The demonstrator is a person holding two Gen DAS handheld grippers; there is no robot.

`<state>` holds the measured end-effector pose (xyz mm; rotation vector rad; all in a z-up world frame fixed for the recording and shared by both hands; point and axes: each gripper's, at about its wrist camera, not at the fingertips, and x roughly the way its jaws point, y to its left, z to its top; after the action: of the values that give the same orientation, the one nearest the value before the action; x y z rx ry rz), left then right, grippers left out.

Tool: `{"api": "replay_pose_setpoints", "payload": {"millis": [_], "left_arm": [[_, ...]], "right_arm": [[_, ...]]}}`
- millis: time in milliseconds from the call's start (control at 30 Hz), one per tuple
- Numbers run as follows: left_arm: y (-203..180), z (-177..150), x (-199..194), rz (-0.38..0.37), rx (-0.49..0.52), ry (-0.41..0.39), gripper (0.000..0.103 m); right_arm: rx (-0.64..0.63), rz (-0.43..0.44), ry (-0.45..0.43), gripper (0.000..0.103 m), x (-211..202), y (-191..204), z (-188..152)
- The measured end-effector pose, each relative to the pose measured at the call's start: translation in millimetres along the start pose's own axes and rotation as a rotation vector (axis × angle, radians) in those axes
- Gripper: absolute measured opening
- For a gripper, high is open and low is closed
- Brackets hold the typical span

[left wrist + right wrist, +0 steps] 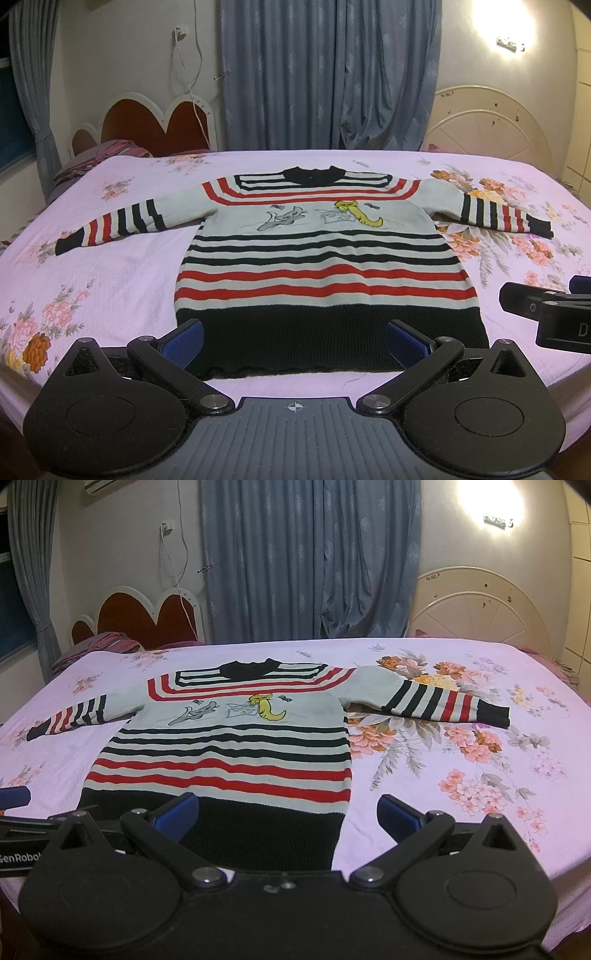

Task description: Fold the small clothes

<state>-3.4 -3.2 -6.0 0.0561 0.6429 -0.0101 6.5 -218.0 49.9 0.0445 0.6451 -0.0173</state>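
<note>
Nearest, the left gripper hangs low over the near edge of the bed, its blue-padded fingers spread wide and holding nothing. Between them shows the black hem band of the striped sweater; whether the pads brush the knit cannot be told. The right gripper sits just to the right, equally wide open and empty, straddling the hem's right corner, one pad over the band and the other over bare floral sheet.

The sweater lies flat, front up, hem near and black collar far, both sleeves stretched out sideways, so no fold looks begun. The step in hand is likely the first grasp. To do it well, each gripper should pinch both layers of knit at matching points on either side, close fully before lifting, and carry the cloth evenly so the stripes stay aligned. Thick knit may slip or bunch from a shallow bite.

Farther off stand a heart-shaped headboard and blue curtains
</note>
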Motion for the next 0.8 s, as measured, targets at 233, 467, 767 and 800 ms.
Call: {"api": "replay_pose_setpoints", "payload": {"millis": [233,467,767,800], "left_arm": [[-0.2,0.0,0.0,0.0,0.0,0.0,0.103],[0.0,0.1,0.0,0.001,-0.001,0.0,0.103],[2.7,-1.4,-0.9,0.001,-0.003,0.001,0.103],[2.5,-1.0,-0.6,-0.002,-0.001,0.002,0.103]], "right_arm": [[-0.001,-0.001,0.0,0.102,0.0,0.3,-0.5],[-0.001,0.0,0.0,0.102,-0.3,0.7,-0.7],[-0.003,0.0,0.0,0.102,-0.1,1.0,-0.8],[-0.003,0.001,0.0,0.102,0.2,0.6,-0.7]]}}
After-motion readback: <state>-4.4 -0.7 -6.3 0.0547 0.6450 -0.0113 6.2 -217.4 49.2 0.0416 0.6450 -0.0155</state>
